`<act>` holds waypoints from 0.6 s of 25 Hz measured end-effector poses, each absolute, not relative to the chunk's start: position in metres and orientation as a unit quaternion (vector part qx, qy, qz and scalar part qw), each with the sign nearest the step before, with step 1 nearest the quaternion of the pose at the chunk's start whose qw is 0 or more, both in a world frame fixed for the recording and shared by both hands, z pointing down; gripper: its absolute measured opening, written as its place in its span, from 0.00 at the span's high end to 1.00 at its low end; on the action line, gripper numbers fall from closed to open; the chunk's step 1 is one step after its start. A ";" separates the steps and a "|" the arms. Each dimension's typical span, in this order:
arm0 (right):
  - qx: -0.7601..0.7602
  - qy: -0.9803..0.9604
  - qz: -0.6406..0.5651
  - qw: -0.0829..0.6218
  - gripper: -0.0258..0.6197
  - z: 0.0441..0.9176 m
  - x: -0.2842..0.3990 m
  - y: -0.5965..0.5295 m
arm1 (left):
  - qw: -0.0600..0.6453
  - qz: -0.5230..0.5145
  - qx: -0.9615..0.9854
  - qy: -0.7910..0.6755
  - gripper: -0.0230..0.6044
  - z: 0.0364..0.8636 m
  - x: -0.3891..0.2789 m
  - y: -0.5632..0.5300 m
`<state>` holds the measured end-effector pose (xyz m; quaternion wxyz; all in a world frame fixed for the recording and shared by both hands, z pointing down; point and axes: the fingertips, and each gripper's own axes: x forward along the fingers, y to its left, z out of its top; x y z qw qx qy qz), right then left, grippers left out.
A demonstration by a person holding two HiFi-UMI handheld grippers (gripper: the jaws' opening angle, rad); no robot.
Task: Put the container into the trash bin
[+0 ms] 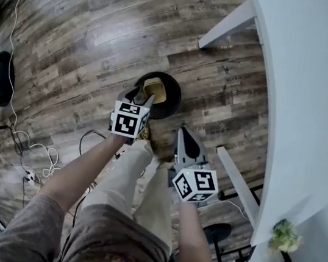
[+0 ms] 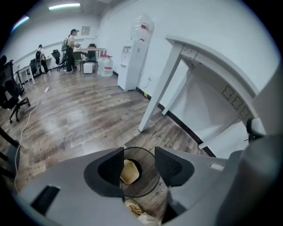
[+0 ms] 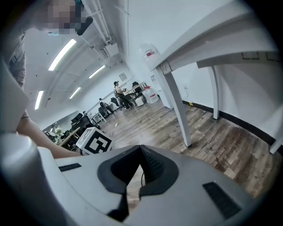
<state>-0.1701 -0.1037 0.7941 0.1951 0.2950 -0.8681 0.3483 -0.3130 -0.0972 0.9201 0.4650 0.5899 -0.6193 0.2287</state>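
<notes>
A black round trash bin (image 1: 167,100) stands on the wood floor beside the white table. A beige container (image 1: 156,89) lies inside it. My left gripper (image 1: 137,97) hangs above the bin's near rim, jaws open and empty. In the left gripper view the bin (image 2: 148,183) and the container (image 2: 129,172) show far below, between the spread jaws of the left gripper (image 2: 138,165). My right gripper (image 1: 183,131) is to the right of the bin, nearer me, jaws shut on nothing. In the right gripper view the right gripper (image 3: 140,150) has its tips meeting, over bare floor.
The white table (image 1: 306,88) fills the right side, one leg (image 1: 227,25) slanting down behind the bin. Cables (image 1: 30,155) trail over the floor at left, near a black stool (image 1: 0,76). A water dispenser (image 2: 135,53) stands by the wall. People sit far off.
</notes>
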 end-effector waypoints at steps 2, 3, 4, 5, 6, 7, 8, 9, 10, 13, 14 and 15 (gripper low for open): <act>0.285 -0.875 0.341 0.194 0.96 0.762 -0.168 -0.106 | 0.453 0.225 0.599 -0.620 0.64 0.876 -0.313 -0.098; 0.281 -0.877 0.339 0.191 0.96 0.746 -0.166 -0.107 | 0.450 0.221 0.602 -0.622 0.64 0.853 -0.313 -0.098; 0.278 -0.879 0.339 0.188 0.96 0.730 -0.164 -0.108 | 0.447 0.216 0.604 -0.623 0.64 0.831 -0.313 -0.098; 0.275 -0.881 0.337 0.186 0.96 0.713 -0.161 -0.109 | 0.444 0.211 0.607 -0.624 0.64 0.808 -0.311 -0.097; 0.272 -0.883 0.336 0.183 0.96 0.696 -0.157 -0.109 | 0.440 0.206 0.611 -0.625 0.64 0.785 -0.308 -0.097; 0.269 -0.886 0.333 0.181 0.96 0.680 -0.154 -0.108 | 0.435 0.202 0.615 -0.626 0.64 0.763 -0.305 -0.095; 0.266 -0.888 0.330 0.180 0.96 0.664 -0.152 -0.106 | 0.430 0.197 0.620 -0.626 0.64 0.742 -0.301 -0.093; 0.265 -0.890 0.326 0.179 0.96 0.648 -0.149 -0.104 | 0.426 0.192 0.624 -0.626 0.64 0.721 -0.297 -0.091; 0.263 -0.892 0.323 0.176 0.96 0.633 -0.146 -0.102 | 0.423 0.185 0.628 -0.626 0.64 0.701 -0.292 -0.089; 0.256 -0.901 0.311 0.162 0.96 0.587 -0.137 -0.099 | 0.412 0.167 0.642 -0.625 0.64 0.644 -0.274 -0.084; 0.253 -0.905 0.306 0.156 0.96 0.573 -0.134 -0.098 | 0.407 0.163 0.647 -0.624 0.64 0.625 -0.267 -0.083; 0.248 -0.909 0.298 0.151 0.96 0.558 -0.131 -0.097 | 0.402 0.159 0.652 -0.623 0.64 0.608 -0.261 -0.082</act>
